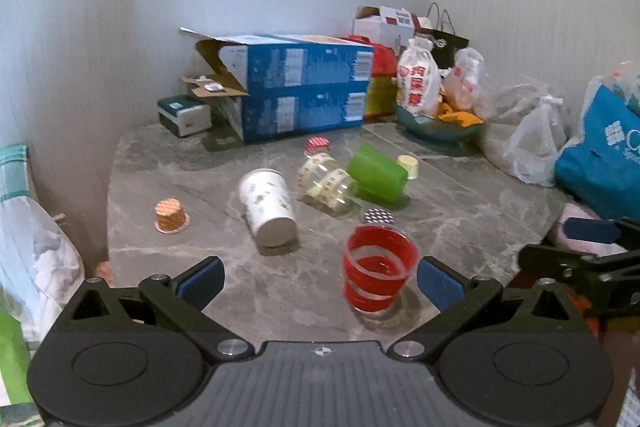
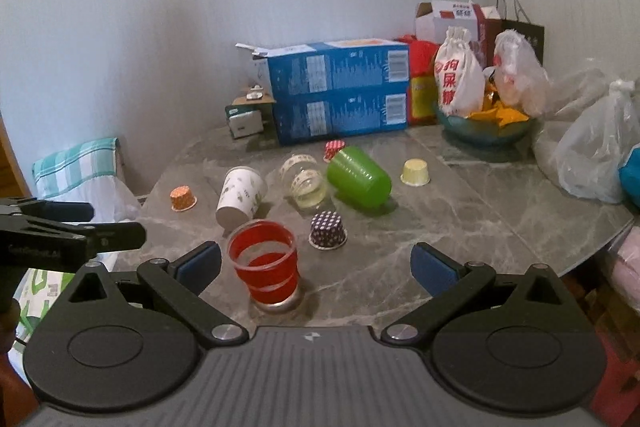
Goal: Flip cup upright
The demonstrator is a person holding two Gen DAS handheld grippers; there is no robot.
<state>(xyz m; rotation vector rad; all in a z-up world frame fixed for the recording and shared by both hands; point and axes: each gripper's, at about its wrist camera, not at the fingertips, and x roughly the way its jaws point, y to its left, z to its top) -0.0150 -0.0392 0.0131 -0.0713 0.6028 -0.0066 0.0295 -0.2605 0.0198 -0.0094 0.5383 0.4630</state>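
Note:
A red and clear plastic cup (image 1: pixel 378 271) (image 2: pixel 266 265) stands upright near the table's front edge. A white paper cup (image 1: pixel 268 207) (image 2: pixel 240 197), a clear glass jar (image 1: pixel 326 183) (image 2: pixel 304 183) and a green plastic cup (image 1: pixel 376 173) (image 2: pixel 358 177) lie on their sides further back. My left gripper (image 1: pixel 320 285) is open and empty, with the red cup just inside its right finger (image 1: pixel 438 285). My right gripper (image 2: pixel 316 265) is open and empty, with the red cup near its left finger (image 2: pixel 200 265).
Small paper cupcake cups sit around: orange (image 1: pixel 171 215) (image 2: pixel 183 198), yellow (image 1: pixel 409 166) (image 2: pixel 416 172), dark dotted (image 2: pixel 328 230), red checked (image 1: pixel 317 145). Blue boxes (image 1: pixel 296 87) (image 2: pixel 340 91), a bowl of bags (image 1: pixel 438 125) (image 2: pixel 484 131) and plastic bags (image 2: pixel 592 155) fill the back and right of the grey marble table (image 1: pixel 460 211) (image 2: pixel 460 211).

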